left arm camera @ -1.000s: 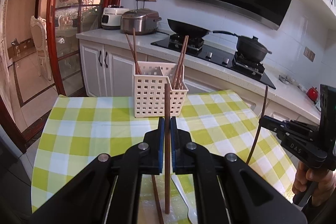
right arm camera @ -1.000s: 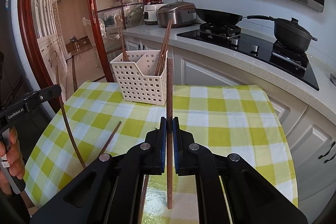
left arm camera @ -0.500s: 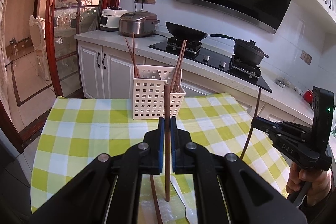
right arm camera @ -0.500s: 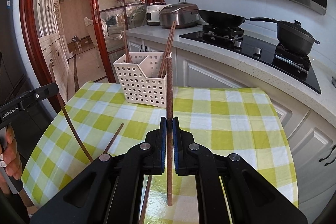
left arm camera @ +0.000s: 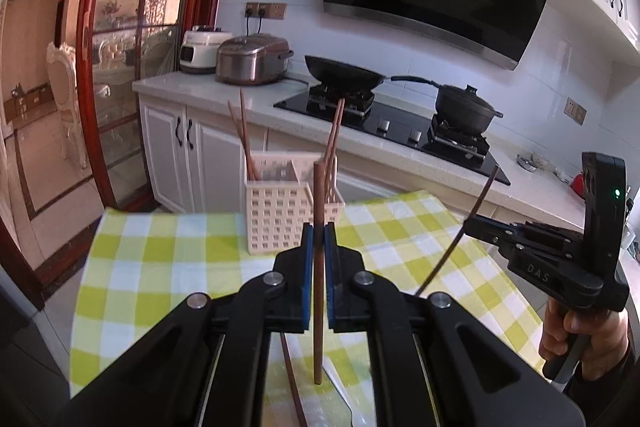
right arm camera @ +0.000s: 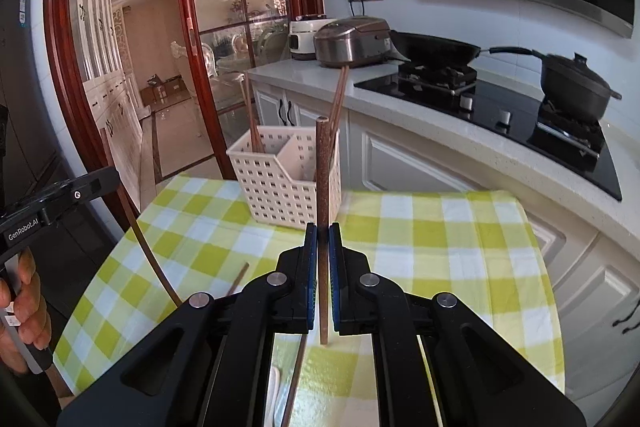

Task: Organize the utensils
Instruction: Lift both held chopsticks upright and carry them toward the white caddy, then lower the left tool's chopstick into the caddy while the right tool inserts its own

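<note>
- Chopstick (left arm camera: 319,267) stands upright, clamped in left gripper (left arm camera: 316,259); another chopstick (right arm camera: 322,227) clamped in right gripper (right arm camera: 322,259)
- Basket (left arm camera: 280,215) near, on table (left arm camera: 160,267)
- Risk: both sticks may collide at the rim; thin wood may pivot between pads

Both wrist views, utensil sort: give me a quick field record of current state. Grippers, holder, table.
left gripper: shut on a brown chopstick, held upright
right gripper: shut on a second chopstick, also upright
holder: white perforated basket, two compartments, at the far end of the table
holder contents: chopsticks leaning in both compartments
table: yellow-green checked cloth
loose items: one chopstick lying on the cloth; a pale utensil near the front edge, type unclear
hands: one on each gripper handle
</note>
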A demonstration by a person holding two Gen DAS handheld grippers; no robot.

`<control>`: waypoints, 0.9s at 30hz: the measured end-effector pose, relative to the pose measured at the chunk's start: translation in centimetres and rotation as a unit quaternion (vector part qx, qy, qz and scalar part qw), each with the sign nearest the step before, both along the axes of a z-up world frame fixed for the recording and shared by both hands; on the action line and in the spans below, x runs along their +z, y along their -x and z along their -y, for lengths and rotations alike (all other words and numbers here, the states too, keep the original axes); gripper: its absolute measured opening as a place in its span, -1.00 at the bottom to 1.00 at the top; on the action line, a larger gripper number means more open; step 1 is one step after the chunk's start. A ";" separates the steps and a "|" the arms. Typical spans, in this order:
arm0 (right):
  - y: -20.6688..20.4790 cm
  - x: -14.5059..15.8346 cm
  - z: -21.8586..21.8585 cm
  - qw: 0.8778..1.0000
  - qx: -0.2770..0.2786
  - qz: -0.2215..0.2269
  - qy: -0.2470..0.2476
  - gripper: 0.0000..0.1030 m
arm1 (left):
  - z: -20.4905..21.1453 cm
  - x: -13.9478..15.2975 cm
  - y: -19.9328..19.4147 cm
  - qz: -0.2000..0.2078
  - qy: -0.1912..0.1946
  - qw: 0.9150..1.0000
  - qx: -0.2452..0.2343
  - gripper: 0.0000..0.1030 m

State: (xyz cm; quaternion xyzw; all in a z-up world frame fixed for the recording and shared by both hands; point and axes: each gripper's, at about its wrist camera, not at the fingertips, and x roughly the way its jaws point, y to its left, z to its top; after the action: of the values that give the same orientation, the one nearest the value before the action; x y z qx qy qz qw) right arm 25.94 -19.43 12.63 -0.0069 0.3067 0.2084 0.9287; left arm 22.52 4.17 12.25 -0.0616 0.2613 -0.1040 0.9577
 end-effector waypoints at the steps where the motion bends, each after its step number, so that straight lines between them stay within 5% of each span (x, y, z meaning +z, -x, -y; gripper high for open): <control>1: -0.5 0.7 -0.1 1.000 0.001 0.003 0.000 -0.88 | -0.1 0.9 -0.4 0.006 -0.001 1.000 -0.004 -0.90; 16: -9.3 9.8 -3.7 0.999 0.010 0.040 -0.020 -0.88 | -0.3 11.7 -9.5 0.063 -0.027 0.998 0.002 -0.90; 27: -15.0 9.8 -6.1 0.999 0.001 0.031 -0.023 -0.88 | -0.4 13.2 -17.8 0.067 -0.044 0.996 0.027 -0.90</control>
State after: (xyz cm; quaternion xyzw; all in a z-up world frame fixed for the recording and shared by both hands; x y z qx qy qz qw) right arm 40.94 -13.38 22.43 0.0075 0.2730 0.2155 0.9375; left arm 40.32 4.58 25.44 -0.0197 0.1991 -0.0706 0.9772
